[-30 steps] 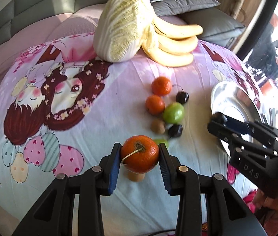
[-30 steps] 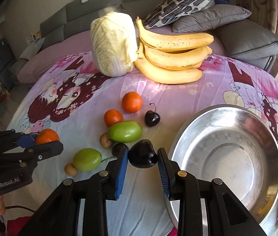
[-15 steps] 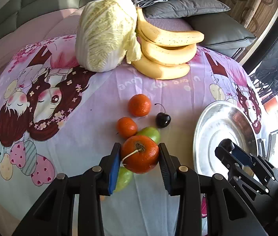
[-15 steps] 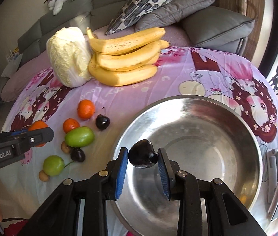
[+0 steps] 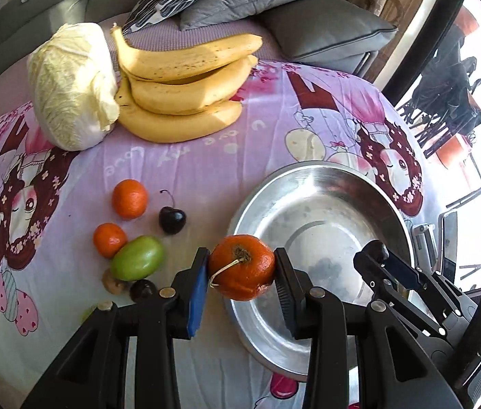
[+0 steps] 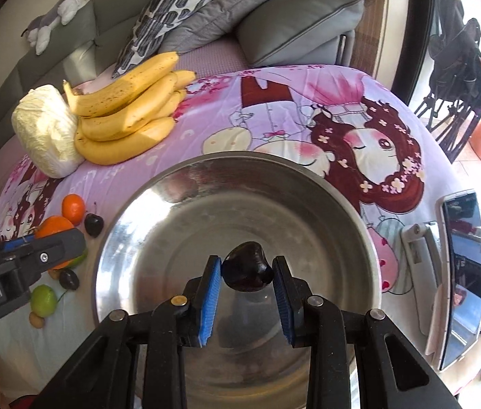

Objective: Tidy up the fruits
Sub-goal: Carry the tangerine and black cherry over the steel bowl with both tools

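Note:
My left gripper (image 5: 242, 269) is shut on a mandarin (image 5: 242, 266) and holds it above the near left rim of the steel bowl (image 5: 312, 184). My right gripper (image 6: 247, 272) has its jaws spread wider than the dark cherry (image 6: 248, 266) between them, over the middle of the steel bowl (image 6: 189, 184); a small gap shows on each side of the cherry. Loose on the cloth left of the bowl lie two mandarins (image 5: 129, 199), a cherry (image 5: 171, 220), a green fruit (image 5: 137, 262) and small brown fruits (image 5: 112, 281).
A bunch of bananas (image 5: 186, 81) and a cabbage (image 5: 70, 85) lie at the back of the cloth-covered table. Grey sofa cushions (image 5: 322, 27) stand behind. A phone (image 6: 462, 255) lies right of the bowl. My right gripper shows in the left wrist view (image 5: 376, 266).
Both grippers have moved right toward the bowl. The right gripper's jaws have opened around the cherry over the bowl's middle. The left gripper carried its mandarin to the bowl's left rim.

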The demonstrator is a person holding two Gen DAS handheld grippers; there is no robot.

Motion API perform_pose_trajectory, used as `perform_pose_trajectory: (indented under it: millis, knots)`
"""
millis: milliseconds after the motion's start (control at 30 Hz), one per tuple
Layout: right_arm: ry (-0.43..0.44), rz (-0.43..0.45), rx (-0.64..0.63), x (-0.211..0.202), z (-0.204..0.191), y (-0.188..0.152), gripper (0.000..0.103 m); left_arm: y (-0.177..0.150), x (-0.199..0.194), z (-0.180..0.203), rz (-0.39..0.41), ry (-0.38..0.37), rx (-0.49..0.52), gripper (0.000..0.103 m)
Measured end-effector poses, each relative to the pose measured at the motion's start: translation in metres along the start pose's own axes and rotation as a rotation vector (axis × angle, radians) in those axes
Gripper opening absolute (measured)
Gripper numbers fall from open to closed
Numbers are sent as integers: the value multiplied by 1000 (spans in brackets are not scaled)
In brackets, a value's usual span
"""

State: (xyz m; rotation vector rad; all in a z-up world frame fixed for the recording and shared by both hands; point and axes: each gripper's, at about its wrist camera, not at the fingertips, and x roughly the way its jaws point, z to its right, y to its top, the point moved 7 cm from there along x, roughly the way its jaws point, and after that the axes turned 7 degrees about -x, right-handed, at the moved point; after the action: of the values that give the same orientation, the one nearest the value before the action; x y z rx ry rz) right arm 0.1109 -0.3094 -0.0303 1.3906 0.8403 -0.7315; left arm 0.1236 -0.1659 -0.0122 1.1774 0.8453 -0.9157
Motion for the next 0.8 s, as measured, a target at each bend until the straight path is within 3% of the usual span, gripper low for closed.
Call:
perform_pose_trajectory:
  millis: [333, 800]
  knots:
    - [-39, -15, 43, 4, 28, -5, 33, -1, 22, 36, -34, 9, 71, 39]
    - [-20, -46, 21, 14, 22, -10, 33, -6, 45, 36, -79, 24, 62, 39]
